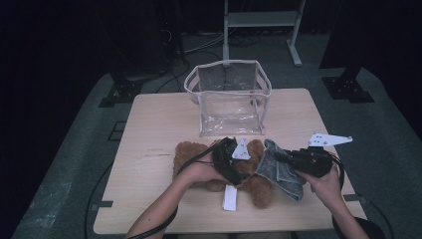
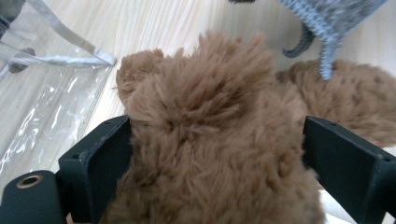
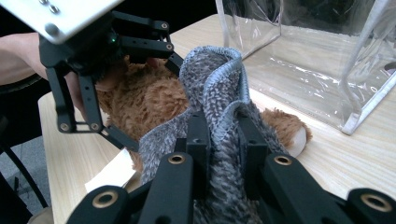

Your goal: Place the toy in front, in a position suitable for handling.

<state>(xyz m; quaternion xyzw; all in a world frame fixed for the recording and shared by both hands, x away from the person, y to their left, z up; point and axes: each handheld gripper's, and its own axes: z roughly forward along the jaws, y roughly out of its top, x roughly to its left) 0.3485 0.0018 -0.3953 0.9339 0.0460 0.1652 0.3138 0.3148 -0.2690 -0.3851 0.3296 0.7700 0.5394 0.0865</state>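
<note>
Brown plush bear — left gripper fingers spread around it, steadying — right gripper beside it pinching grey cloth, apparently for dressing.

a pale wooden table is standing on a grey floor mat, its top showing a light grain. a clear plastic bag with pale trim is sitting upright at the far middle of it, mouth open. nearer the person's edge a brown plush bear is lying across the top, just in front of the bag. a white tag is resting flat on the wood beside the bear, toward the near edge.
</note>
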